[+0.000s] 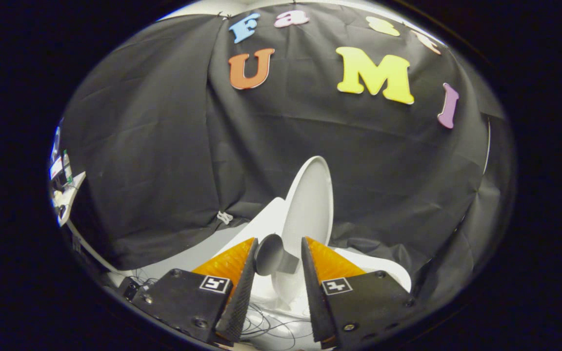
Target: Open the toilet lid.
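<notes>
2 fingers (250, 273) apart, grey knob (268, 253) between, toilet lid (309, 200) raised

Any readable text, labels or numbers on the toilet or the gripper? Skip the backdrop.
Toilet lid: no text.
Grey knob on the lid: no text.
Gripper, fingers apart with the knob between them: two square markers, black-and-white patterns, no words or numbers.
Clutter beside the cloth wall: any labels are too small and blurred to read.

The raised toilet lid (309, 200) stands just beyond the parted tongs (279, 246), a knob (268, 254) between them.
</notes>
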A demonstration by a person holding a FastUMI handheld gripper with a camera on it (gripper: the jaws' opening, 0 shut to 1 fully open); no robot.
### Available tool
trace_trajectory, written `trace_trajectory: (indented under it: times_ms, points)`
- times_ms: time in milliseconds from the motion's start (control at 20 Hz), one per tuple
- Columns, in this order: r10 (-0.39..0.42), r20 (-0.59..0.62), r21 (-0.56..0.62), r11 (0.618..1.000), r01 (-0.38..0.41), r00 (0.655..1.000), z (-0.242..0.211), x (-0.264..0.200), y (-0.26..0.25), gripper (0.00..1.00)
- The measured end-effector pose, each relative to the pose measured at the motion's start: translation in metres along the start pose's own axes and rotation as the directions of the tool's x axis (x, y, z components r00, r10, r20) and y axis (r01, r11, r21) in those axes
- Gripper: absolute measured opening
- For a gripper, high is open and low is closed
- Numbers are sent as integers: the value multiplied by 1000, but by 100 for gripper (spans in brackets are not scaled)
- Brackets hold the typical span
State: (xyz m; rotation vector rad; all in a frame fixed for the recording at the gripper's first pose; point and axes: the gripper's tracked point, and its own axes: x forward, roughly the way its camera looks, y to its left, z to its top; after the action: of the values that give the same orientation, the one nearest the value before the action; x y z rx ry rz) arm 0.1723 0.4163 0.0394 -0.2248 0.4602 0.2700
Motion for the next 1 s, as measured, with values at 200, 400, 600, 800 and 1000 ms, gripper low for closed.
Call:
trace_trajectory:
  times_ms: [200, 400, 600, 800, 1000]
  points:
    - [17, 70, 22, 1000, -19, 997, -12, -35, -26, 83]
    - [-18, 171, 71, 997, 6, 985, -11, -80, -74, 84]
    - [-50, 254, 122, 992, 19, 966, -27, -130, -120, 85]
    - [-109, 303, 168, 984, 59, 947, -55, -163, -178, 89]
    - [-189, 332, 195, 972, 129, 924, -91, -185, -232, 89]
